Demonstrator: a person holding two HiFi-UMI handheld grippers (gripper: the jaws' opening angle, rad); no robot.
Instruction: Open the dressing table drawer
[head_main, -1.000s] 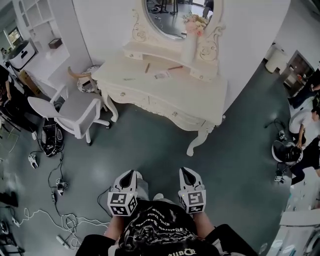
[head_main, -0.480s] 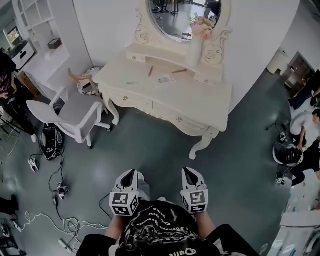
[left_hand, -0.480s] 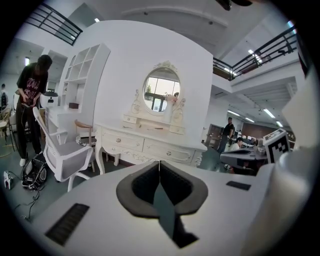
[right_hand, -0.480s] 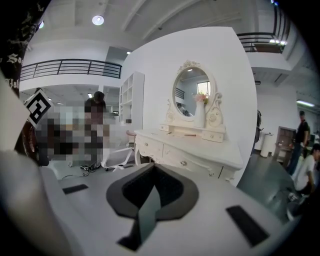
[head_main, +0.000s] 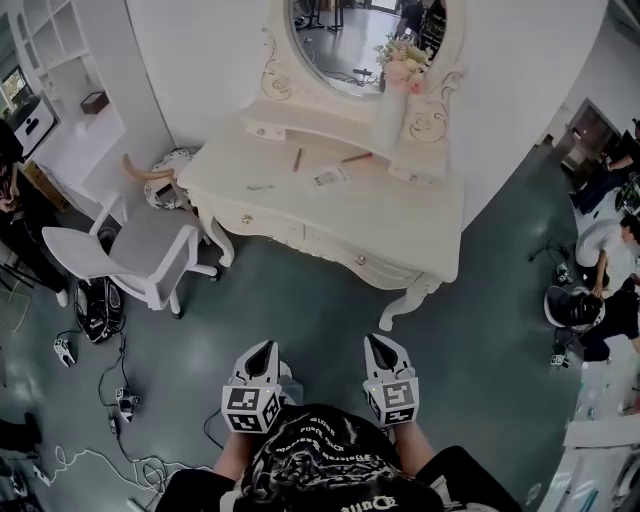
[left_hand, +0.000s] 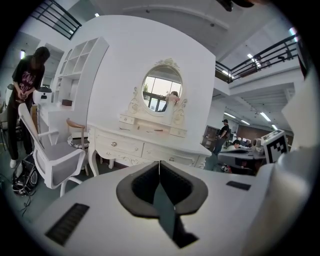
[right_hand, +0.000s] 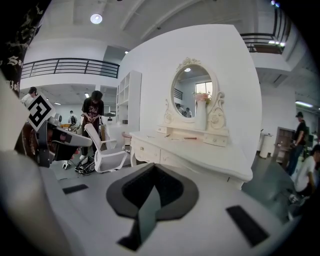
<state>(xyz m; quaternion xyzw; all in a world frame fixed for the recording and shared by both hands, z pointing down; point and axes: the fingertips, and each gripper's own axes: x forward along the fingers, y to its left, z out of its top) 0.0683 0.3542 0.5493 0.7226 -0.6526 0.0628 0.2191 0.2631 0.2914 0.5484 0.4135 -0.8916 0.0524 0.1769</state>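
A cream dressing table (head_main: 410, 215) with an oval mirror (head_main: 350, 35) stands against the white wall. Two front drawers with small knobs show below its top, the left drawer (head_main: 250, 220) and the right drawer (head_main: 358, 258), both closed. My left gripper (head_main: 263, 347) and right gripper (head_main: 375, 342) are held side by side close to my body, well short of the table, over the grey floor. Both point at the table. In the left gripper view the left gripper (left_hand: 159, 162) has its pads together, with the drawers (left_hand: 120, 145) beyond. The right gripper (right_hand: 154, 165) is likewise shut and holds nothing.
A white swivel chair (head_main: 150, 245) stands left of the table, with a stool (head_main: 165, 165) behind it. Cables and devices (head_main: 105, 395) lie on the floor at the left. White shelves (head_main: 55, 95) fill the far left. People sit at the right (head_main: 605, 255).
The dressing table has come nearer and sits lower in the head view. Both grippers have moved forward toward it together, still shut.
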